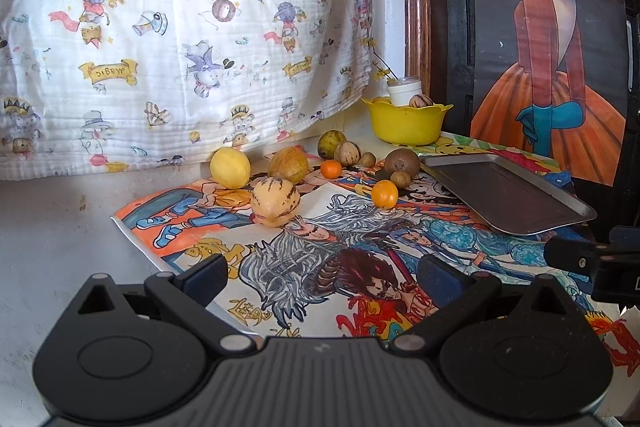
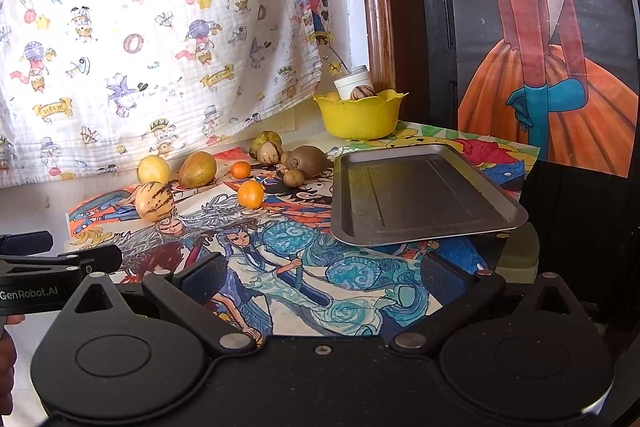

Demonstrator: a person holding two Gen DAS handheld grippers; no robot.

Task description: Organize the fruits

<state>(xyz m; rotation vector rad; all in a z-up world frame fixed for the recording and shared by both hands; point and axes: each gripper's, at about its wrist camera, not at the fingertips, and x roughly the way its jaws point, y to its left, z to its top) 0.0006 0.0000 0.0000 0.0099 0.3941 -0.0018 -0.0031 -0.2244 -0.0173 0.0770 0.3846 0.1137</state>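
Observation:
Several fruits lie on a colourful drawn mat (image 1: 304,247): a striped pepino melon (image 1: 275,202), a yellow lemon (image 1: 230,167), a brownish mango (image 1: 288,164), two small oranges (image 1: 384,193) (image 1: 331,169), a kiwi (image 1: 402,161) and other small fruits behind. A grey metal tray (image 2: 420,195) lies to the right with nothing in it. A yellow bowl (image 2: 360,117) at the back holds some fruit. My left gripper (image 1: 324,277) is open and empty, well short of the fruits. My right gripper (image 2: 324,273) is open and empty, near the tray's front edge.
A white printed cloth (image 1: 180,27) hangs behind the fruits. A white cup (image 1: 404,90) stands behind the bowl. A wooden frame (image 1: 416,7) and a dark door with a girl poster (image 1: 552,67) are at the right. The left gripper's side (image 2: 48,267) shows in the right wrist view.

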